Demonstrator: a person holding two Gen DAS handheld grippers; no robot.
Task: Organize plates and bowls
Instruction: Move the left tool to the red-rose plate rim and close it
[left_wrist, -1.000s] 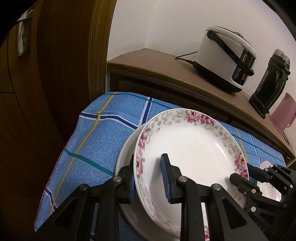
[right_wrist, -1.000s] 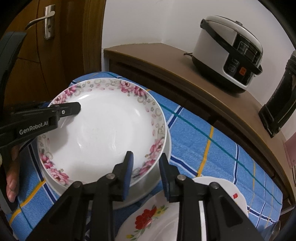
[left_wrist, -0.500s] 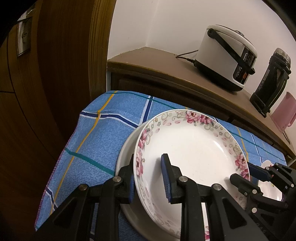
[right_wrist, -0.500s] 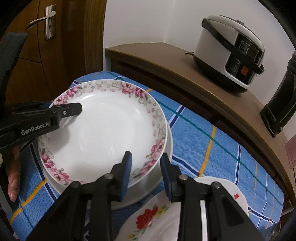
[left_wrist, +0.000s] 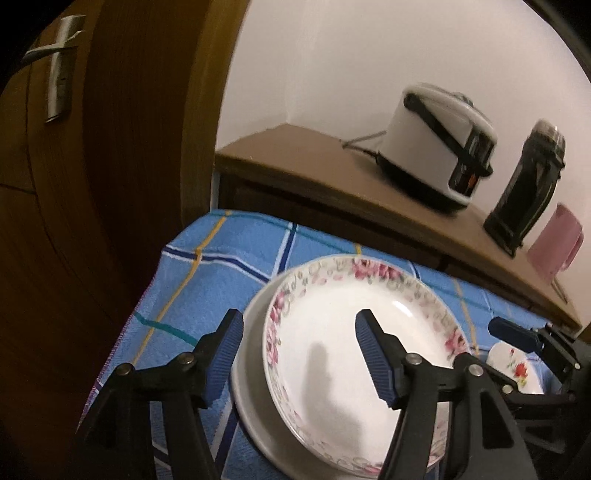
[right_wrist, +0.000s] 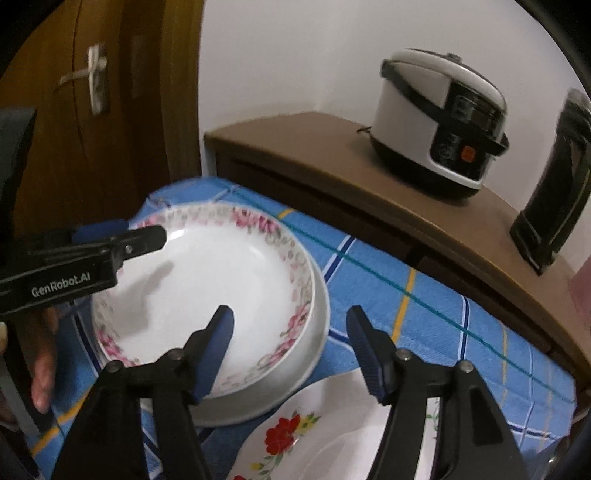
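Both the left claw (left_wrist: 298, 356) and right claw (right_wrist: 289, 347) gape apart; the floral plate (right_wrist: 207, 291) (glazed, slippery, breakable) wants rim grips at 3 and 9 o'clock.

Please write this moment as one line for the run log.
left gripper: open, released | right gripper: open, released | pink-flower plate: stacked in plain white plate | red-flower plate: beside stack

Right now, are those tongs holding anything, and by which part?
Nothing is held. Both the left tongs and right tongs are open, and the pink-flowered plate rests on a white plate.
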